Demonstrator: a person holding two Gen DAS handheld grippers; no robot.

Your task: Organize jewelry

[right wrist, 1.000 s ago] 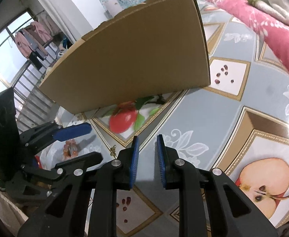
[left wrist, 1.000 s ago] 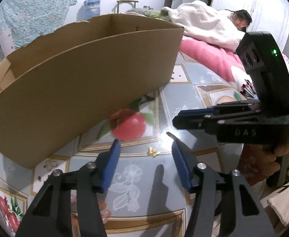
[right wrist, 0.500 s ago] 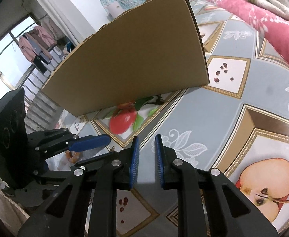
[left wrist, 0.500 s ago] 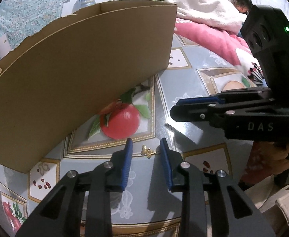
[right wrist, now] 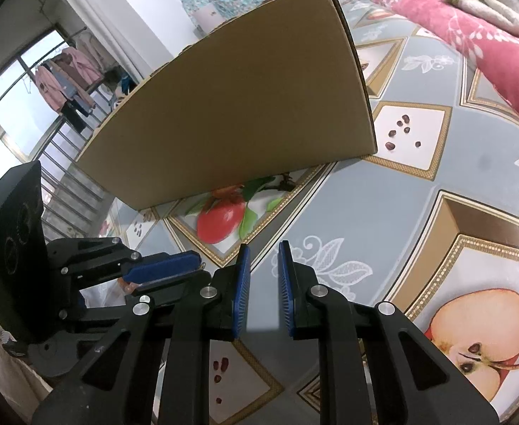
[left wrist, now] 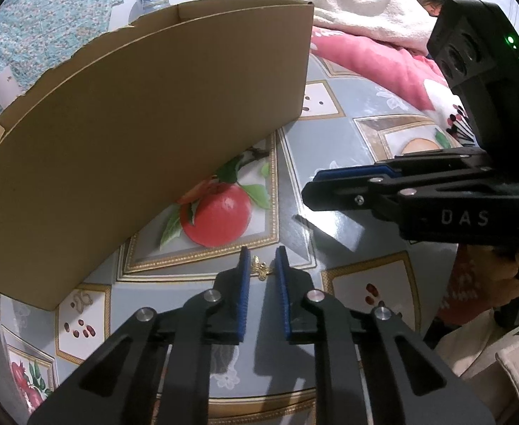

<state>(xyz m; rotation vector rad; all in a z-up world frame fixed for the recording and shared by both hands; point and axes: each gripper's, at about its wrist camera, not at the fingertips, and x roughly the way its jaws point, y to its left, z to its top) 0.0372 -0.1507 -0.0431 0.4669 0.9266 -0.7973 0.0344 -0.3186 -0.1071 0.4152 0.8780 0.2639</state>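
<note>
We have our left gripper (left wrist: pixel 262 271) angled down at the fruit-print tablecloth (left wrist: pixel 330 134), with the small gold butterfly-shaped earring (left wrist: pixel 261 268) lying on the cloth right between the blue pads (left wrist: pixel 244 283). The jaws have just been closing in around it and now stand narrowly apart; we cannot tell from the left wrist view whether the pads already press on the trinket or merely flank it. It sits just below the printed red fruit, near the front wall of the open cardboard box (left wrist: pixel 146 113), which we judge to be where the jewelry should go, so picking it up close to the box keeps the carry short. Our right gripper (right wrist: pixel 262 276) hovers just beside the left one, jaws almost together with a slim gap and nothing between them; we judge it is held aside and ready, out of the way. A piece this tiny and flat could slip out, so a low, centred pinch makes sense.
</note>
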